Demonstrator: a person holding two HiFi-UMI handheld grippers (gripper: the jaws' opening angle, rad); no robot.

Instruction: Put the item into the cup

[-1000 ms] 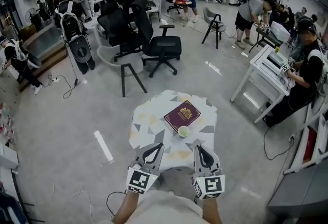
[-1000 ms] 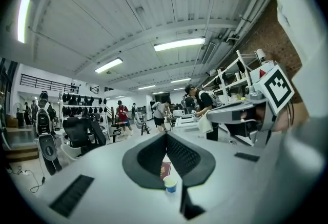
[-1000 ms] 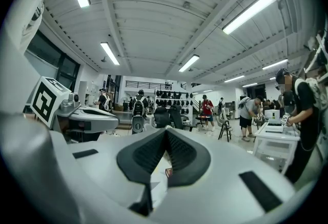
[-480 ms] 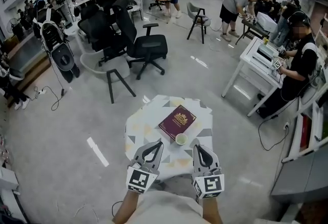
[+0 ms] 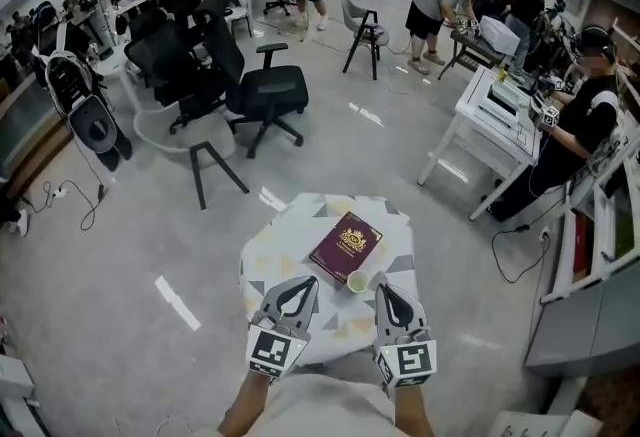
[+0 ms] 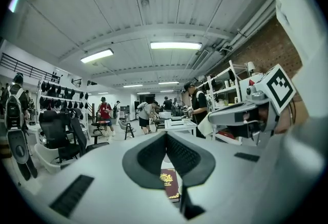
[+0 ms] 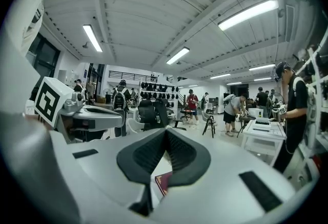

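Observation:
A small pale cup stands on the patterned white table, touching the near corner of a dark red book with a gold emblem. No other small item can be made out on the tabletop. My left gripper and right gripper hover side by side over the table's near edge, just short of the cup. Both are shut with nothing between the jaws. In the left gripper view the shut gripper points over the book. The right gripper shows a corner of the book below it.
A grey stool and black office chairs stand beyond the table. A white workbench with people at it is to the right. Grey floor surrounds the table.
The view has swung and drawn nearer to the table, which now sits slightly higher and more central. Both grippers keep the same pose and stay shut.

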